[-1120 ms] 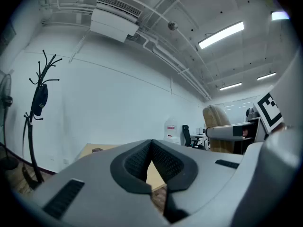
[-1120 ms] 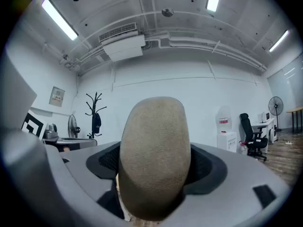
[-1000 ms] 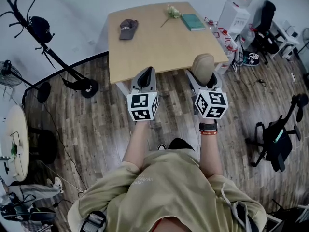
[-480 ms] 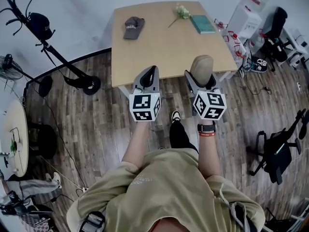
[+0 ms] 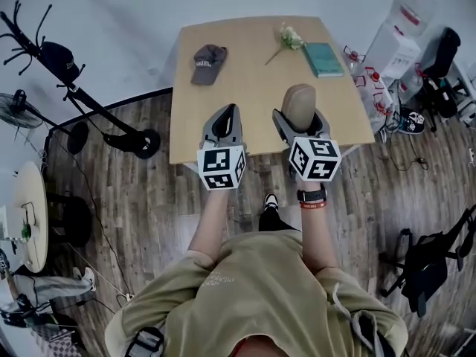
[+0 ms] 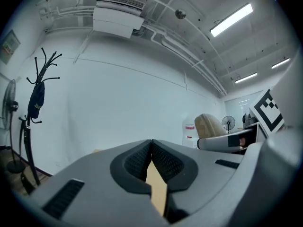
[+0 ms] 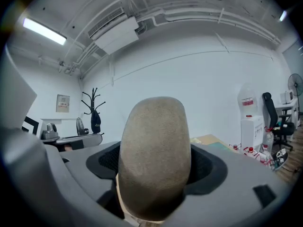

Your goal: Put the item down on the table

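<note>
A tan, rounded oval item [image 5: 298, 103] stands upright between the jaws of my right gripper [image 5: 299, 117], which is shut on it over the near part of the wooden table [image 5: 253, 80]. In the right gripper view the item [image 7: 154, 155] fills the middle and hides the jaw tips. My left gripper [image 5: 228, 114] is level with it over the table's front edge. Its jaws [image 6: 151, 143] meet with nothing between them. The item [image 6: 208, 125] also shows at the right of the left gripper view.
On the far part of the table lie a dark cap [image 5: 207, 54], a flower [image 5: 286, 39] and a teal book [image 5: 324, 58]. A coat stand [image 5: 67, 73] is at the left, a water dispenser [image 5: 398, 39] at the right, and a black chair [image 5: 431, 259] at the lower right.
The person has stepped toward the table. Both grippers went from above the floor to above the table's front part, the right one still holding the tan item.
</note>
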Tool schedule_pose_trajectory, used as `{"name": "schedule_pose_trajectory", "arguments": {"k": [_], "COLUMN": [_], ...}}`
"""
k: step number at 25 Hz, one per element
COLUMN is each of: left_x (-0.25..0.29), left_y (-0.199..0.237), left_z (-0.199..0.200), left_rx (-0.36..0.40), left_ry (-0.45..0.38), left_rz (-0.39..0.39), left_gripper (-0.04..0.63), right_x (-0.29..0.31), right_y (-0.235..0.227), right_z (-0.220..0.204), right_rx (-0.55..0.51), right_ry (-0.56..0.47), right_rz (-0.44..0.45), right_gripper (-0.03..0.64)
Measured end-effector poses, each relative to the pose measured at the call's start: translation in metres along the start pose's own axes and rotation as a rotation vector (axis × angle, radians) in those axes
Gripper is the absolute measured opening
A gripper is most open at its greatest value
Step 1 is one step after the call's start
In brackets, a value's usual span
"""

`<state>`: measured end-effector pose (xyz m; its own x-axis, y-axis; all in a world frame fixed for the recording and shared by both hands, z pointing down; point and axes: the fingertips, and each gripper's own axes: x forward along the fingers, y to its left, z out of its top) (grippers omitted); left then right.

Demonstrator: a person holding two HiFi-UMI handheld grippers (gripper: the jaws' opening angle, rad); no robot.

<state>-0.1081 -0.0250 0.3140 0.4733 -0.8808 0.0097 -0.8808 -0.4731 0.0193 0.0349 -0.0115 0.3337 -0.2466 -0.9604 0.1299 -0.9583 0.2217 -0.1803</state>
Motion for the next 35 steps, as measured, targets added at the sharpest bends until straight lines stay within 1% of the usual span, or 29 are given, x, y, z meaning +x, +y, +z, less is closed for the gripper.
{"name": "schedule_pose_trajectory", "arguments": {"k": [4,9,13,17,20,24,28,31,35], "left_x": [0.042,0.093,0.136,0.169,0.188,0.207,0.225,0.244,0.268], "left_y": [0.010,0.017,0.007,-0.001,-0.008,-0.009,-0.003,-0.003,0.014], "left_z": [-0.009,-0.010,-0.012,-0.022,-0.034,-0.045,-0.058,-0.077,-0.101], "left_rx": [0.004,-0.008,-0.007,-0.011,-0.013,-0.007,-0.002,-0.007,-0.024], "left_ry": [0.036,0.037,0.033,0.043,0.065,0.096,0.096,0.107,0.134], "left_rz": [0.037,0.075,0.076,0.076,0.076,0.055,0.056,0.028,0.003], "left_gripper": [0.023,0.023,0.023,0.023,0.023,0.023,0.023,0.023,0.023], "right_x": [0.042,0.083,0.111,0.132,0.145,0.165,0.186,0.204,0.231], "right_y": [-0.025,-0.054,-0.085,-0.113,-0.131,-0.139,-0.144,-0.156,-0.163], "right_z": [-0.002,0.005,0.014,0.016,0.008,-0.008,-0.026,-0.043,-0.070], "right_rx": [0.036,0.049,0.060,0.059,0.061,0.113,0.113,0.115,0.132], "right_ry": [0.036,0.051,0.042,0.027,0.042,0.068,0.103,0.137,0.196], "right_rz": [0.036,0.083,0.098,0.109,0.120,0.156,0.161,0.148,0.118], "right_gripper": [0.406,0.407,0.408,0.408,0.408,0.408,0.408,0.408,0.408]}}
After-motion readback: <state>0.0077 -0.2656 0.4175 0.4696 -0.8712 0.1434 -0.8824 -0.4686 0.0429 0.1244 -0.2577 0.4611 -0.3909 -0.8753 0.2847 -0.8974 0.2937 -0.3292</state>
